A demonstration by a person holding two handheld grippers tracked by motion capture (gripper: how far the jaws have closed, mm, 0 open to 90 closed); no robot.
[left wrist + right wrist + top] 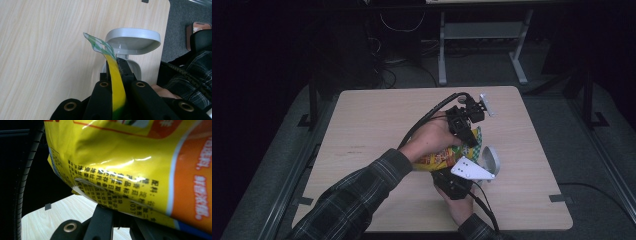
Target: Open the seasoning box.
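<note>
- High view: the right tongs (460, 172), nearest the person, are shut tight on the near end of the yellow snack bag (443, 159).
- The left tongs (468, 136) pinch the bag's far edge (113, 65). The bag hangs between them, just above the bench (372, 125).
- To open it well, I think both should keep squeezing and pull apart slowly, so nothing spills.
- A grey dish (132, 40) stands just beside the bag and could get bumped.
- Farther off, cables (387, 75) lie on the floor.
</note>
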